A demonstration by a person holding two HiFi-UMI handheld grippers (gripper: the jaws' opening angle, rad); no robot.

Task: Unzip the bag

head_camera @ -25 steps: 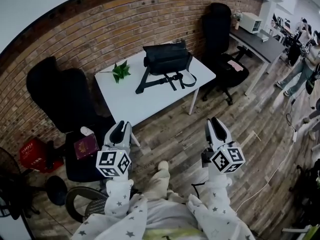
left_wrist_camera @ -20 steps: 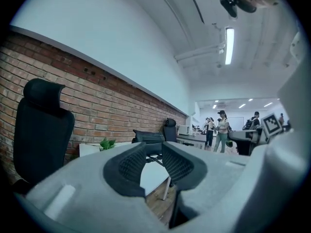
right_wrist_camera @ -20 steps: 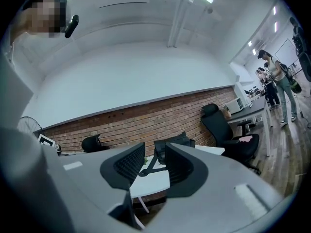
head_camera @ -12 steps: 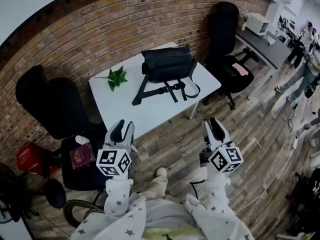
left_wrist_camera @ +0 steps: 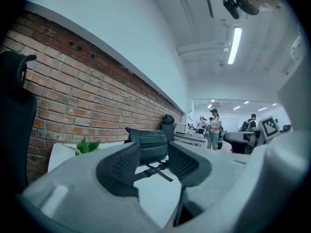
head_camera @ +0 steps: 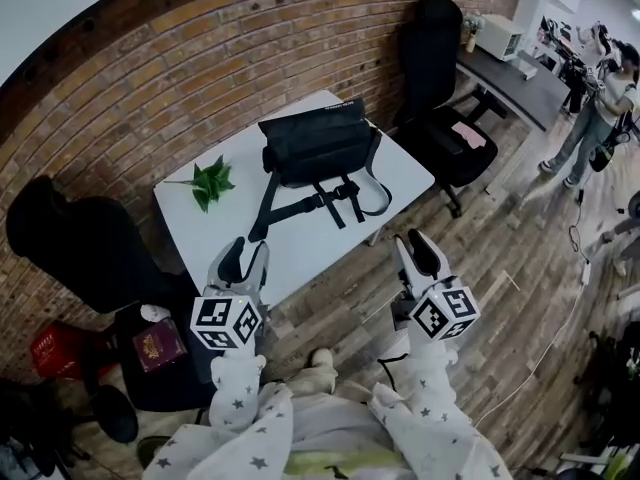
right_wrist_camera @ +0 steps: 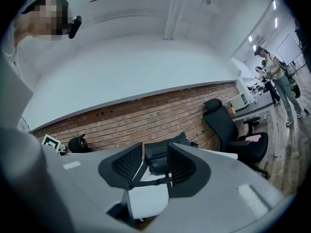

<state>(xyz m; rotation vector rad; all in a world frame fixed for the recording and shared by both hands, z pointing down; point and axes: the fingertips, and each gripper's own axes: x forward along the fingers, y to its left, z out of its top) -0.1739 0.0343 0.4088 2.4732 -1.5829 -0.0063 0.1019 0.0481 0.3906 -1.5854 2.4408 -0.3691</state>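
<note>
A black bag (head_camera: 315, 143) lies on the far half of the white table (head_camera: 215, 233), its strap (head_camera: 322, 198) trailing toward me. My left gripper (head_camera: 243, 254) hovers over the table's near left edge, short of the bag. My right gripper (head_camera: 414, 247) hangs over the floor just off the table's near right corner. Both have just been opening their jaws and stand open with nothing between them. In the left gripper view the bag (left_wrist_camera: 148, 145) shows ahead beyond the left gripper (left_wrist_camera: 153, 161). In the right gripper view the bag (right_wrist_camera: 158, 159) sits ahead of the right gripper (right_wrist_camera: 155, 168).
A small green plant (head_camera: 208, 181) lies on the table left of the bag. Black office chairs stand at the left (head_camera: 80, 248) and behind the table's right side (head_camera: 440, 78). A red book (head_camera: 158, 343) rests on the left seat. People (head_camera: 600, 98) stand by a desk (head_camera: 510, 68).
Both grippers have moved forward toward the table, so table and bag now sit nearer in the head view. Both pairs of jaws stand wider apart than before.
</note>
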